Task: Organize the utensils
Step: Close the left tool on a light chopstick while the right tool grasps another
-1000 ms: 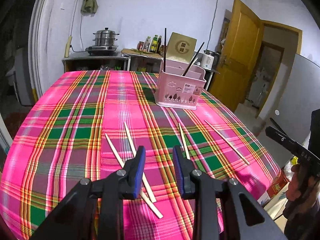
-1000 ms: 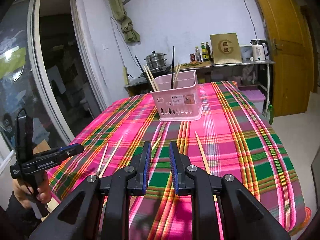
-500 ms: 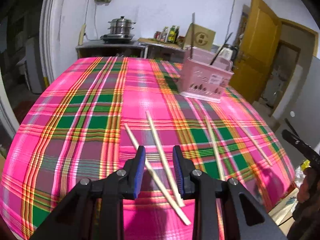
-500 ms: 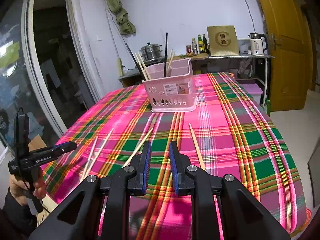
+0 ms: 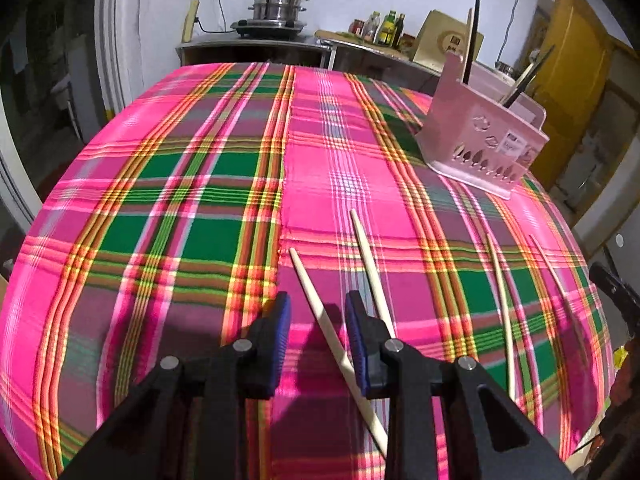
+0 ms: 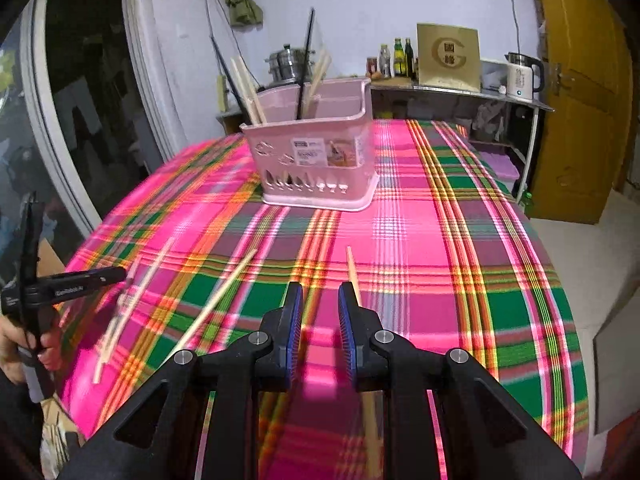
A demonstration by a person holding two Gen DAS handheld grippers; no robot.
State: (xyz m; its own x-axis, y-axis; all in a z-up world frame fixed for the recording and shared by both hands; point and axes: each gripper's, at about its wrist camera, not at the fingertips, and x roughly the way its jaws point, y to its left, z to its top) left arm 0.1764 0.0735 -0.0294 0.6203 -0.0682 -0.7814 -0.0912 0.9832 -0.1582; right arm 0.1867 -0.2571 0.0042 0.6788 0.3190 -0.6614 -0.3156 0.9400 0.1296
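left gripper [image 5: 317, 316] jaws part open, empty, straddling one pale slim wooden chopstick [image 5: 320, 312] flat on the plaid cloth [image 5: 168, 184]. right gripper [image 6: 319, 304] also part open, empty; another chopstick [image 6: 352, 270] runs under its right pad. further off, a pink plastic holder [image 6: 316, 160] holds upright chopsticks.

left tool [image 5: 316, 312]: tilted downward, fingers apart, gripping nothing | right tool [image 6: 319, 304]: tilted downward, fingers apart, empty
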